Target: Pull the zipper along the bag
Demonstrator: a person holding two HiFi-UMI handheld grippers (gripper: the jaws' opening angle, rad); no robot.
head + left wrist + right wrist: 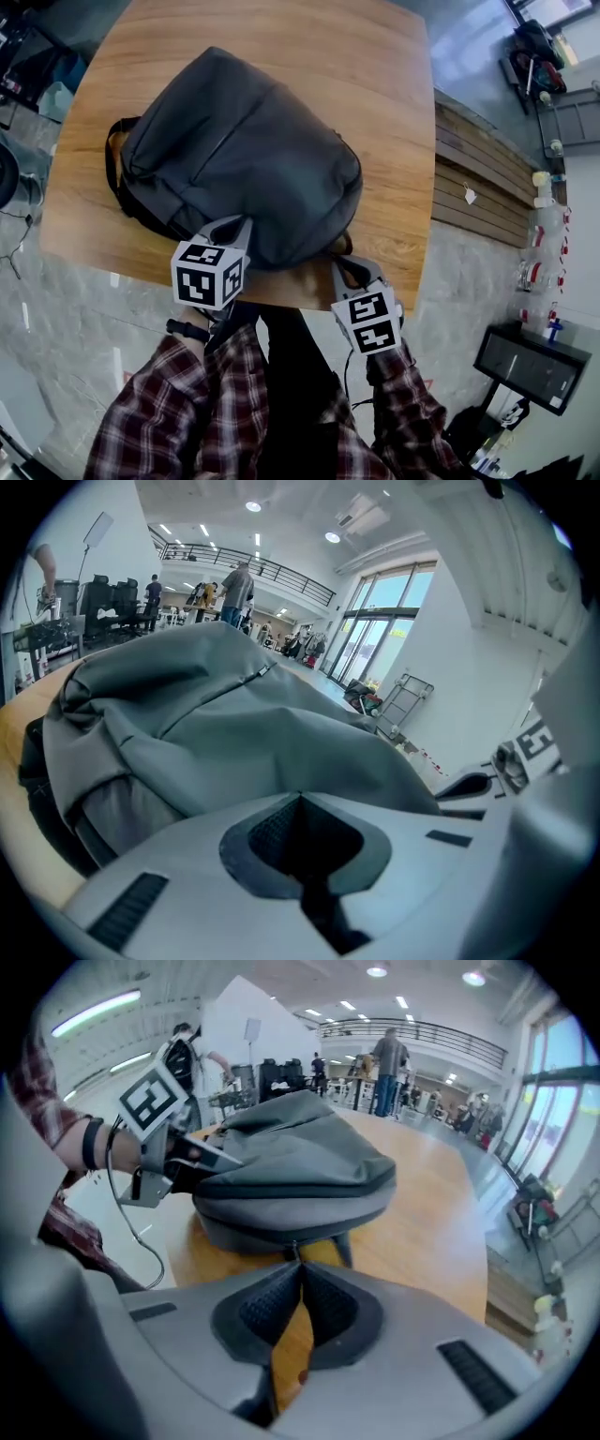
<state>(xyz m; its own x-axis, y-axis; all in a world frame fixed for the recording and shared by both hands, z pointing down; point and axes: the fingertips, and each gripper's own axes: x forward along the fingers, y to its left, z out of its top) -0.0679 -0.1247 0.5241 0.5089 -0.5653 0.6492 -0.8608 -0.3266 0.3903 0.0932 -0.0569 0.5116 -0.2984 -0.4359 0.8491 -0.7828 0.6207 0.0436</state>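
Faces a brown wooden table with rounded corners (375, 112) from its 6 o'clock edge, with a dark grey fabric backpack (244, 159) lying flat across the middle, long axis running from 10 o'clock to 4 o'clock, and a black shoulder strap (111, 159) looping out at 9 o'clock. Wears red-and-dark plaid sleeves (159, 412) and, on the left wrist, a black wristband (187, 330). Sets the left gripper (239, 225) on the backpack's near edge at about 7 o'clock, with its black-and-white marker cube (208, 274) just toward 6 o'clock of the jaws. Shows, in the left gripper view, the left gripper (300, 797) with jaws fully together, tips nipped onto the grey cloth of the backpack (234, 714), which fills that view toward 12 o'clock. Holds the right gripper (345, 267) at the backpack's 5 o'clock corner, close to the table edge, with a second marker cube (367, 322) hanging past that edge. Shows, in the right gripper view, the right gripper (300, 1264) pinched closed at the tips on a small dark zipper pull (292, 1252) at the backpack's lower seam, with bare wood visible through the slit behind the pads. Has, off at 3 o'clock in the head view, a slatted wooden bench (478, 178) beside the table on a grey marbled floor (469, 281).
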